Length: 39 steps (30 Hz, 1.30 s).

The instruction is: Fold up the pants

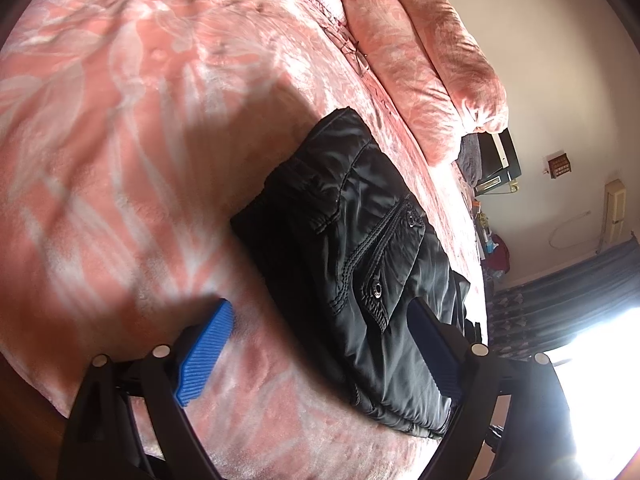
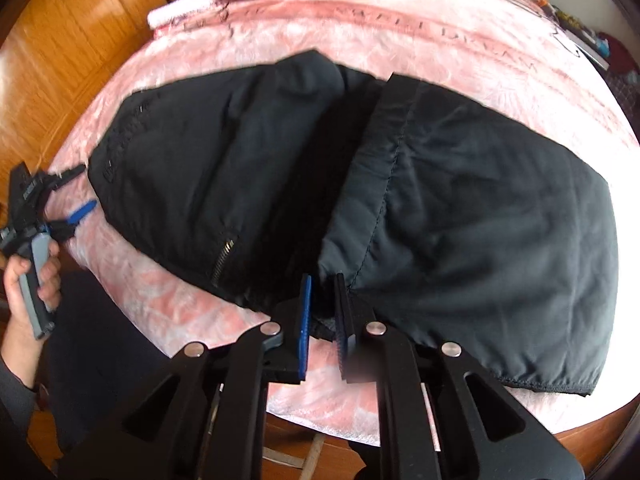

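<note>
Black pants (image 2: 460, 208) lie on a pink bed, with one part folded over the other. My right gripper (image 2: 322, 304) is shut on the pants' near edge, at the fold. In the left wrist view the pants (image 1: 360, 248) show a flap pocket with snaps. My left gripper (image 1: 320, 332) is open wide and holds nothing; its right finger lies over the pants' edge and its left finger is over the blanket. The left gripper also shows at the far left of the right wrist view (image 2: 82, 192), open beside the pants' end.
A pink patterned blanket (image 1: 140, 120) covers the bed. Pink pillows (image 1: 420, 60) are stacked at the bed's head. A wooden wardrobe (image 2: 80, 40) stands beside the bed. A bright window (image 1: 600, 380) and dark curtain (image 1: 560, 300) are to the right.
</note>
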Each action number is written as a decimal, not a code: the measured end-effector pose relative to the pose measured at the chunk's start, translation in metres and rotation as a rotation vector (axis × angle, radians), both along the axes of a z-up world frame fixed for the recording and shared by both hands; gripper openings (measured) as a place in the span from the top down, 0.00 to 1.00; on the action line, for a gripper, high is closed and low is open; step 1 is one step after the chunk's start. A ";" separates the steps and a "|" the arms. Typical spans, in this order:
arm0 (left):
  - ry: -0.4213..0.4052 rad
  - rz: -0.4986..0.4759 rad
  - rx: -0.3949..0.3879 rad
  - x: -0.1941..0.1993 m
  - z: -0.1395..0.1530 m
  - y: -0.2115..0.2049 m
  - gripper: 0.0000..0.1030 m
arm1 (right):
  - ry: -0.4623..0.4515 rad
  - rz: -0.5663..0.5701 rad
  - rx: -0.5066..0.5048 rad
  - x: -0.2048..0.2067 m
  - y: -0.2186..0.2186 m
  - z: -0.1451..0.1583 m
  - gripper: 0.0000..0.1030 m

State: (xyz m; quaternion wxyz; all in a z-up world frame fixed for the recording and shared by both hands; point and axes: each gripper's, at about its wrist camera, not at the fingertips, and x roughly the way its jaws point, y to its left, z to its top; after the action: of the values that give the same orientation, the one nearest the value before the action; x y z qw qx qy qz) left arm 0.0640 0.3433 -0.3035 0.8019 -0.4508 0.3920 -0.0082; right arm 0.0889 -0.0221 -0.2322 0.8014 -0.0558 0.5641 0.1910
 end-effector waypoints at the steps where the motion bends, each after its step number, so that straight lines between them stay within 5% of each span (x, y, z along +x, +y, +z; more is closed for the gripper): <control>1: 0.003 -0.005 0.002 0.000 0.000 0.000 0.13 | 0.003 0.011 0.019 0.001 0.000 0.005 0.80; 5: 0.005 0.013 -0.017 0.000 0.000 0.003 0.13 | -0.041 0.042 0.096 0.016 -0.005 0.037 0.58; 9: 0.004 0.043 -0.019 0.001 0.007 0.003 0.12 | 0.007 -0.027 0.050 0.062 -0.022 0.020 0.57; 12: 0.021 0.065 -0.110 0.006 0.007 0.001 0.12 | 0.132 0.020 -0.021 0.082 -0.014 -0.006 0.56; 16: 0.078 0.099 -0.165 0.013 0.004 -0.001 0.12 | 0.129 0.191 -0.071 0.106 0.024 0.027 0.50; 18: 0.080 0.140 -0.235 0.014 -0.003 0.001 0.12 | 0.159 0.316 -0.031 0.130 0.062 0.052 0.22; 20: 0.069 0.188 -0.281 0.015 -0.009 0.004 0.12 | 0.252 0.464 0.032 0.155 0.115 0.066 0.09; 23: 0.069 0.252 -0.335 0.018 -0.019 0.008 0.12 | 0.381 0.651 0.071 0.189 0.201 0.065 0.08; 29: 0.080 0.321 -0.407 0.015 -0.031 0.018 0.12 | 0.545 0.866 -0.028 0.224 0.340 0.016 0.08; 33: 0.095 0.317 -0.433 0.019 -0.036 0.022 0.13 | 0.584 0.932 -0.071 0.229 0.381 -0.015 0.08; 39: 0.106 0.349 -0.475 0.011 -0.046 0.029 0.29 | 0.682 1.007 -0.058 0.231 0.411 -0.050 0.08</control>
State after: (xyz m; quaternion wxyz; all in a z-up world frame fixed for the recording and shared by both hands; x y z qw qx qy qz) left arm 0.0745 0.3728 -0.3491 0.6416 -0.6862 0.3371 0.0618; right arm 0.3202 0.3886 -0.2825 0.3849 -0.2734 0.6982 0.5381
